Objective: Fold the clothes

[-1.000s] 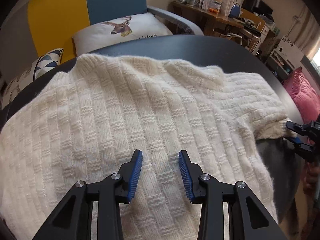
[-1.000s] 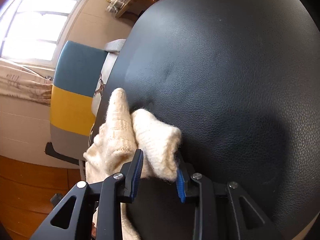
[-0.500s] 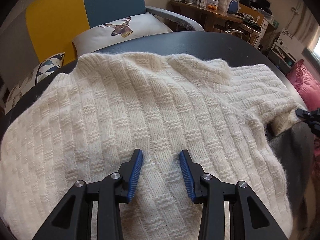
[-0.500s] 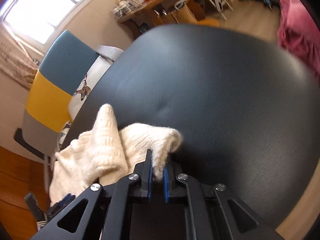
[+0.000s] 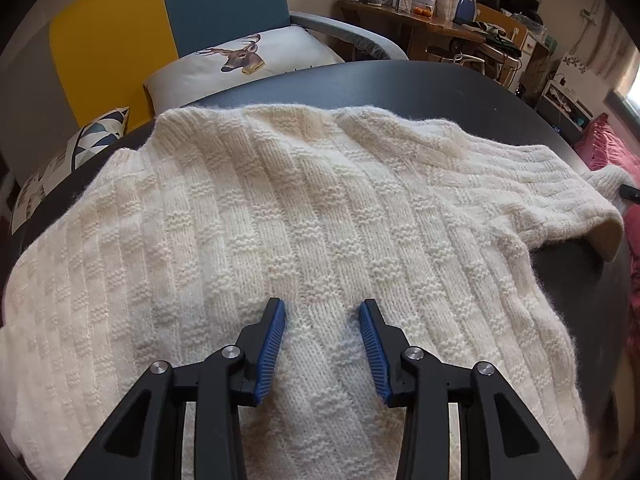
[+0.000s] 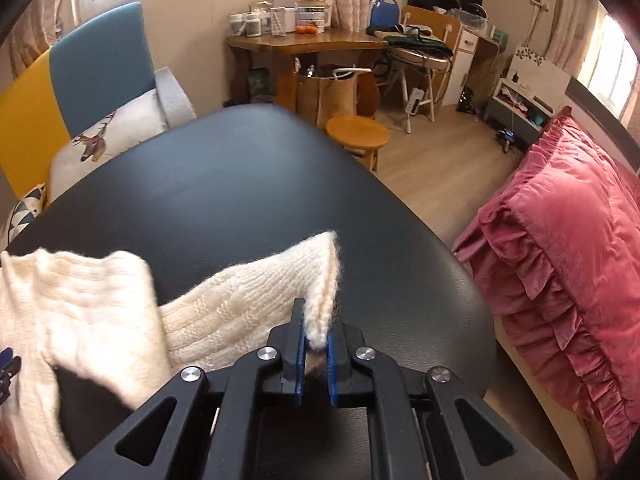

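Sweater point(image 5: 280, 220): cream knit, spread flat over the dark round surface point(image 5: 440, 84), one sleeve reaching toward the right edge.
Sleeve cuff point(image 6: 320, 280): lifted off the surface, pinched between the right tool's blue pads.
Right tool point(image 6: 314, 344): clamped on the cuff.
Left tool point(image 5: 322, 320): jaws apart, pads resting on the sweater's body, gripping nothing.
Beside the surface: pink ruffled cushion point(image 6: 568, 240), deer-print pillow point(image 5: 244, 60).

Black leather-look table point(image 6: 248, 184) as landmark. Behind it, left: armchair with yellow and teal back point(image 6: 96, 68), deer-print cushion point(image 6: 104, 140) on seat. Behind it, centre: wooden desk point(image 6: 308, 46) with jars, books, oranges; round wooden stool point(image 6: 357, 136). Right of it: pink ruffled bedding point(image 6: 568, 248). Light wood floor point(image 6: 440, 160); bright windows, beige walls.
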The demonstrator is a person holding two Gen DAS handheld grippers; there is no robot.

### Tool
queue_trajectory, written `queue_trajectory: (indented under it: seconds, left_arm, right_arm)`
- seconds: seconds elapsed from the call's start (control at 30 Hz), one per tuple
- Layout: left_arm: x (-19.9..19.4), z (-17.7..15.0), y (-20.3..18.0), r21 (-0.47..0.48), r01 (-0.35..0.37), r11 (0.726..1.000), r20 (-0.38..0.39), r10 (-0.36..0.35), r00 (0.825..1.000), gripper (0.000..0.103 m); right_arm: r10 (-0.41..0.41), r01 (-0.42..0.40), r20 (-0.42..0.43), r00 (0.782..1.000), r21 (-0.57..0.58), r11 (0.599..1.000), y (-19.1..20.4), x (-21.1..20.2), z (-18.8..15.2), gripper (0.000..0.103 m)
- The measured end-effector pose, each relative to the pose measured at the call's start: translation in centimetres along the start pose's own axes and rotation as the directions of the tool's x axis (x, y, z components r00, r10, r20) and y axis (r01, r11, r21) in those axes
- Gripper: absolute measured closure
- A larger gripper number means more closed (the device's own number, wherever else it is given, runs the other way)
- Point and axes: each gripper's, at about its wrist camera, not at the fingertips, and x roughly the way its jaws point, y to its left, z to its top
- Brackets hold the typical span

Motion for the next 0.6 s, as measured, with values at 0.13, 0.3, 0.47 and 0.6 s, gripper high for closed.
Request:
queue_trajectory:
  seconds: [0.13, 0.3, 0.47, 0.6]
  left_arm:
    - [-0.2, -0.3, -0.4, 0.002, -0.006, 1.000, -0.005, 0.006, 1.000, 0.062]
    - [-0.1, -0.1, -0.5, 0.003, -0.012, 1.000, -0.015, 0.012, 1.000, 0.062]
    - [-0.5, 1.0, -0.4, -0.035, 0.016, 0.999, -0.050, -0.018, 0.999, 0.064]
    - [-2.8, 3.7, -0.1, -0.039, 0.094, 0.995, 0.053, -0.091, 0.994, 0.065]
  right_arm:
    - [-0.060, 0.058, 0.015, 0.998, 0.088, 0.994, -3.1, 0.3, 0.0, 0.096]
    - [0.022, -0.021, 0.000, 1.000, 0.211, 0.977, -7.9, 1.2, -0.9, 0.096]
    - [0.148, -0.145, 0.018, 0.989, 0.344, 0.928, -11.1, 2.2, -1.8, 0.084]
    - [0.031, -0.084, 0.165, 0.986, 0.329, 0.941, -11.7, -2.7, -1.4, 0.079]
